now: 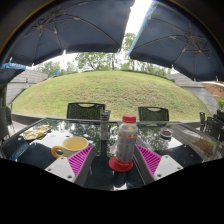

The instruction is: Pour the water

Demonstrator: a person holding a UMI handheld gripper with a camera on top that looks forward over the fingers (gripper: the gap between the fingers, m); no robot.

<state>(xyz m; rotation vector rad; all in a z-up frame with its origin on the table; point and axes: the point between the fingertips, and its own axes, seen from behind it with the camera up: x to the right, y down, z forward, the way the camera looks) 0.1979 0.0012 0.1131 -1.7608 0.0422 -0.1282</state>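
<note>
A clear plastic bottle (126, 142) with a red cap stands upright on a dark glass table (40, 155), its foot on a red disc (120, 165). It is between my fingers, closer to the right pink pad (149, 160) than to the left pink pad (80, 161), with a visible gap on the left side. My gripper (114, 152) is open around it. A yellow cup (73, 146) sits on the table just outside the left finger, beside the bottle.
A plate with food (35, 132) lies at the table's far left, and more items (205, 142) at the far right. Two dark chairs (85, 110) (152, 113) stand beyond the table, before a grass slope. Patio umbrellas (70, 25) hang overhead.
</note>
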